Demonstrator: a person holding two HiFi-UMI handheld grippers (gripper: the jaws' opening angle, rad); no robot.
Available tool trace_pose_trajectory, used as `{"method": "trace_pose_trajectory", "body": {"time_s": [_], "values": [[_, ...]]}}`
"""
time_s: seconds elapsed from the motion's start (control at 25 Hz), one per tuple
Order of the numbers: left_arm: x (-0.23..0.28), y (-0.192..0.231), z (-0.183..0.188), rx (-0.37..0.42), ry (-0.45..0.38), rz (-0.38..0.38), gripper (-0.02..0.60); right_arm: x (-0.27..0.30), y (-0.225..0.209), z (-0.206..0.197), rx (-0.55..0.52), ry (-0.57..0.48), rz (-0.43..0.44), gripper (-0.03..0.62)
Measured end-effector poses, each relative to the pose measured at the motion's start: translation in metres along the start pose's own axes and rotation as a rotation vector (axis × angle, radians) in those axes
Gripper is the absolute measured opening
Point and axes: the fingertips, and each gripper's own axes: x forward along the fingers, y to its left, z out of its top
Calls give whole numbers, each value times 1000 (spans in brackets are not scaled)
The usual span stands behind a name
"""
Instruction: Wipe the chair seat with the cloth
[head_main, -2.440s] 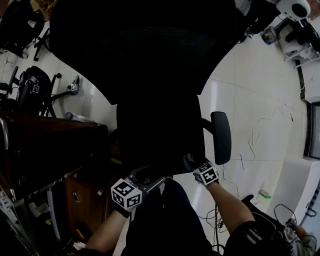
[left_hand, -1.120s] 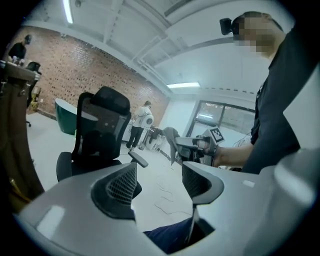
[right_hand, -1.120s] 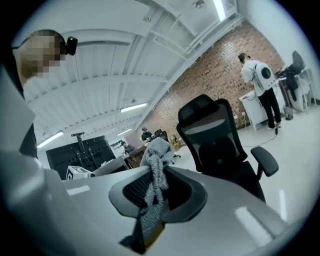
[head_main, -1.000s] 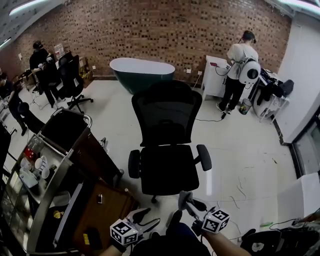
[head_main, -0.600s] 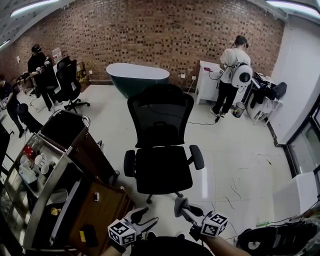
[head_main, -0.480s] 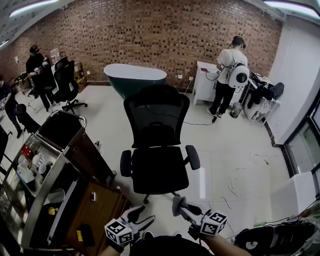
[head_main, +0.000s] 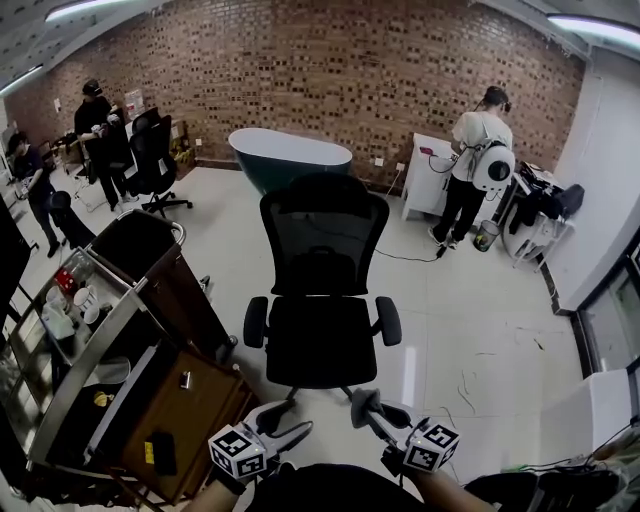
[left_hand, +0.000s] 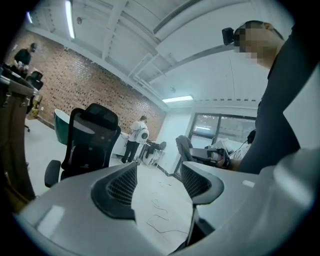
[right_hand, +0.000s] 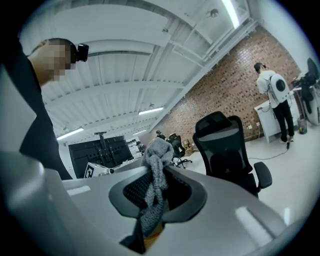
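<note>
My right gripper (right_hand: 158, 189) pinches the cloth (right_hand: 154, 167) mid-bunch: soft, light, should hold. Left gripper (left_hand: 158, 183) spread, empty. Both near side of seat (head_main: 318, 342).

the cloth (right_hand: 154, 170) is grey, nubbly and fuzzy, like terry or chenille. the right gripper (right_hand: 157, 189) has smooth, matt pale-grey plastic shells, and its fingers (right_hand: 131, 192) carry black pads with a fine grid texture. the left gripper (left_hand: 157, 182) looks the same: matt grey plastic with black gridded pads (left_hand: 122, 184). the office chair (head_main: 320, 300) has a black see-through mesh back, a matt black seat (head_main: 320, 342) that looks like cloth, and faintly shiny black armrests. the floor (head_main: 480, 310) is pale, smooth and glossy. the back wall (head_main: 330, 70) is rough red-brown brick. the cabinet (head_main: 195, 405) is brown wood with a dull sheen, the cart rail (head_main: 85, 365) grey metal, the bathtub (head_main: 290, 155) dark green and smooth.
</note>
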Motion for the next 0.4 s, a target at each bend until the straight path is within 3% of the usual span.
{"method": "trace_pose_trajectory", "body": {"time_s": [0.2,0.4], "values": [[4,-6,10,18,-18,20,305,-2,-3,5,-77,16,24,49],[7,-7,14,30,-29,23,305,-3,-7,13,-64,8,36,50]]}}
